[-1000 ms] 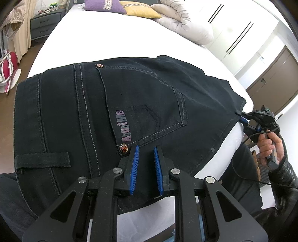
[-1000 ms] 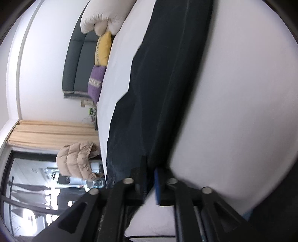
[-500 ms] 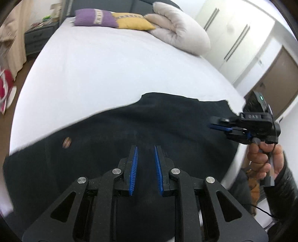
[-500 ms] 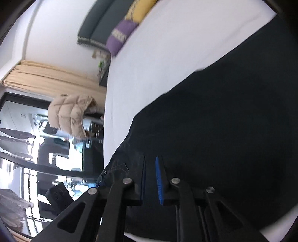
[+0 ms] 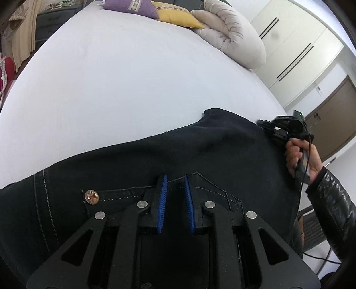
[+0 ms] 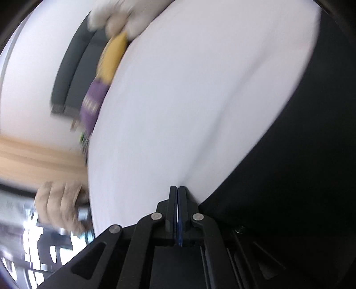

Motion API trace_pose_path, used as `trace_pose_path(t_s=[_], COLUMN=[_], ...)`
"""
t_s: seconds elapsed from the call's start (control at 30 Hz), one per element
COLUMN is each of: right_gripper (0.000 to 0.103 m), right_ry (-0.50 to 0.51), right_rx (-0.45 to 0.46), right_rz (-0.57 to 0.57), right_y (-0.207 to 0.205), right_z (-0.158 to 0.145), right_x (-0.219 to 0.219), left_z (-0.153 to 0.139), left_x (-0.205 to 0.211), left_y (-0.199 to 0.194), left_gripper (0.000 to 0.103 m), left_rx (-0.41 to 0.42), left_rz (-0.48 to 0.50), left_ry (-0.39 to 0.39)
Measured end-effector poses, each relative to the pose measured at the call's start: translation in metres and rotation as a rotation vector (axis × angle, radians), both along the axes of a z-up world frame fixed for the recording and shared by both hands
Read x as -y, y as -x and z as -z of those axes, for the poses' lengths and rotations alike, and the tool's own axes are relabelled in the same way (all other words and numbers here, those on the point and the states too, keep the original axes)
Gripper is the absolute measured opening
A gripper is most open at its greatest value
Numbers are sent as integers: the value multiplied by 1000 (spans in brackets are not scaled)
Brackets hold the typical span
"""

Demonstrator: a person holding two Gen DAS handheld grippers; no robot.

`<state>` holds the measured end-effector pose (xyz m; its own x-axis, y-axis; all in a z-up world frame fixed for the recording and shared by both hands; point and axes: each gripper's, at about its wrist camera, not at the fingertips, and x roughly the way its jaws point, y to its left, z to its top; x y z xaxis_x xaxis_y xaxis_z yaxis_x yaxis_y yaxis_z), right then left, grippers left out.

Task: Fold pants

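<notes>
Pants (image 5: 200, 160), dark denim, lie spread across the near edge of the white bed (image 5: 133, 84), a back pocket and a metal rivet (image 5: 91, 196) facing up; the left gripper (image 5: 175, 200) sits just over the pocket with its blue pads apart, released and grasping nothing; the right gripper (image 6: 178, 200), held in the person's right hand (image 5: 300, 157) at the far right edge of the cloth, has its jaws pressed together at the fabric's border, though whether cloth is pinched between them I cannot tell; cushions (image 5: 175, 14) and a rolled duvet (image 5: 233, 37) lie at the head of the bed
</notes>
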<state>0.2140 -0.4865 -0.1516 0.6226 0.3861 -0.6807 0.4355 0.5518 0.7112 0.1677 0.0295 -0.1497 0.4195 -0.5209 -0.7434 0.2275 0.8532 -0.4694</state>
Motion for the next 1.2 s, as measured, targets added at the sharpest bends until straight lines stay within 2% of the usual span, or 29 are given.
trace_pose_path(t_s=[0.03,0.1,0.13,0.2,0.23,0.33,0.4,0.43,0.47,0.53,0.57,0.67,0.73,0.77,0.87,0.97,1.0,1.07,1.1,1.2], right_gripper=[5,5,5,5,5,5,5,5,0,0,0,0,0,4,4,4,0,0,0,0], right_ry=[5,-45,-84,-173,-179,-203,-223,-223,-230,-274,-279,-212,-174,-169,-244,-212,-213,-303,-311,-234], right_rx=[22,101,117,138,143,120,37,-1,-25,-31,-24,20,19,28,77,28,8,42,57,67], right_rz=[5,-69,-126,-311,-387,-595,-645,-635,-637,-606,-575,-450,-354,-328,-415,-477,-455,-383,-333,-218], right_y=[7,23,30,40,41,33,18,10,4,-9,-16,-31,-22,-14,9,40,52,71,78,74], right_z=[-10,-32,-37,-40,-42,-27,0,10,21,34,35,27,22,14,1,11,21,35,34,24], right_x=[4,-6,-20,-71,-95,-176,-209,-215,-221,-223,-218,-190,-160,-147,-143,-145,-133,-97,-74,-20], left_z=[0,3,4,4,5,-2,-8,-10,-11,-11,-9,-9,-9,-8,-4,-2,-2,0,0,1], left_x=[0,3,5,8,11,13,8,6,5,-1,-6,-14,-15,-15,-16,-17,-17,-20,-19,-17], left_y=[1,0,0,0,-1,4,9,11,14,16,16,15,16,16,16,16,16,17,17,19], left_gripper=[17,17,17,17,17,17,17,17,17,17,17,17,17,17,17,17,17,17,17,17], left_rx=[1,8,11,18,20,25,31,35,40,43,37,37,41,44,50,54,56,57,57,64], left_rz=[-2,-7,-8,-9,-9,-17,-40,-47,-52,-76,-92,-127,-127,-129,-137,-139,-138,-139,-140,-140], left_ry=[1,-4,-9,-22,-27,-44,-57,-66,-78,-81,-66,-52,-46,-42,-24,-27,-30,-30,-33,-50])
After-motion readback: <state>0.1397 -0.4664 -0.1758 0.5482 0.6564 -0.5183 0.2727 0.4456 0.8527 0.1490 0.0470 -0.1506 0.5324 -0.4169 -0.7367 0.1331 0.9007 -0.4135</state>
